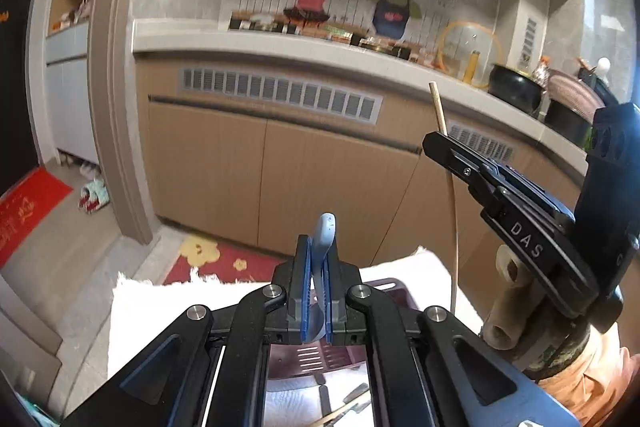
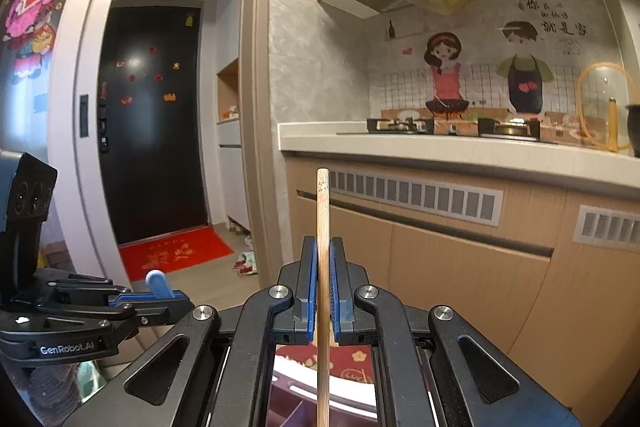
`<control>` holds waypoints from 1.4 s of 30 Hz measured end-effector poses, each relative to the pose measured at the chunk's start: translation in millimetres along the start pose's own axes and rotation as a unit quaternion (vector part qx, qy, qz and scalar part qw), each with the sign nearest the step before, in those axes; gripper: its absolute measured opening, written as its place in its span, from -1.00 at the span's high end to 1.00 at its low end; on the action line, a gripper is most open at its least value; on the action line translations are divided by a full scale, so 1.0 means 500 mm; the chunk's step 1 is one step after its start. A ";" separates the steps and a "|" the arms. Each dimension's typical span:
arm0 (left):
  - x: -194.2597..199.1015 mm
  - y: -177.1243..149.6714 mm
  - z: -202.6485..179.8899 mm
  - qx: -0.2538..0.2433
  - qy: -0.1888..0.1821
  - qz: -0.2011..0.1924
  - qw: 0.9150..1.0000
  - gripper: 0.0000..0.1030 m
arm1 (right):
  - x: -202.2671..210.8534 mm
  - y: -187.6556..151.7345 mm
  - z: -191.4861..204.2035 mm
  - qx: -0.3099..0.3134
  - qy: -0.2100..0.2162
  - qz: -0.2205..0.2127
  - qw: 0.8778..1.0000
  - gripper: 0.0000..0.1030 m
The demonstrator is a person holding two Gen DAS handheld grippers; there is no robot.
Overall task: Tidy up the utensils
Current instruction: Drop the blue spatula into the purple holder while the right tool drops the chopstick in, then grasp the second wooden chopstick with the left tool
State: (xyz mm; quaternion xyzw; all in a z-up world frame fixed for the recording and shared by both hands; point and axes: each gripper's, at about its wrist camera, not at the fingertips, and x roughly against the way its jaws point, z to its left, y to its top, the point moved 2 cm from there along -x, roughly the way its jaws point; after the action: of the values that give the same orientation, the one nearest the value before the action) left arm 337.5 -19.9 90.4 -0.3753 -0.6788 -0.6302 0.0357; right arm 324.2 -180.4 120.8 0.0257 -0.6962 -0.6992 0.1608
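Listing what we see, 2 grippers raised before the kitchen cabinets. Item 1: left gripper [image 1: 316, 279], fingers clamped tight on a pale blue utensil handle [image 1: 325, 239] that stands upright between the blue pads; which utensil it is we cannot tell. Item 2: right gripper [image 2: 323, 291], fingers closed on 1 bamboo chopstick [image 2: 322, 227], held vertical. Item 3: maroon slotted tray [image 1: 316, 359] on a white cloth [image 1: 160, 311] below the left gripper, with more utensils [image 1: 348, 403] lying on the cloth just beside it.
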 end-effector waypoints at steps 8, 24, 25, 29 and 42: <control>-0.071 -0.050 0.038 0.028 0.017 0.034 0.999 0.94 | -0.074 -0.093 -0.019 -0.014 -0.014 0.016 1.000 0.89; -0.040 -0.143 0.037 0.039 0.072 0.036 0.996 -0.23 | -0.039 -0.271 -0.039 -0.049 -0.021 0.188 0.981 0.64; -0.024 -0.150 0.035 0.040 0.077 0.029 0.996 -0.30 | -0.024 -0.274 -0.041 -0.053 -0.027 0.197 0.979 0.40; 0.032 -0.189 0.021 0.034 0.091 0.021 0.995 -0.78 | 0.046 -0.282 -0.044 -0.076 -0.057 0.229 0.969 -0.46; 0.067 -0.387 0.014 -0.055 0.084 0.136 0.986 -0.84 | 0.204 -0.370 -0.004 -0.045 -0.074 0.307 0.948 -0.55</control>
State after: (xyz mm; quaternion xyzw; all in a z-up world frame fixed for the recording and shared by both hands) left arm 209.5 16.5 -53.9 -0.4113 -0.5805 -0.6850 0.1568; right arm 193.3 -212.6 -41.8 -0.2488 -0.6479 -0.6465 0.3169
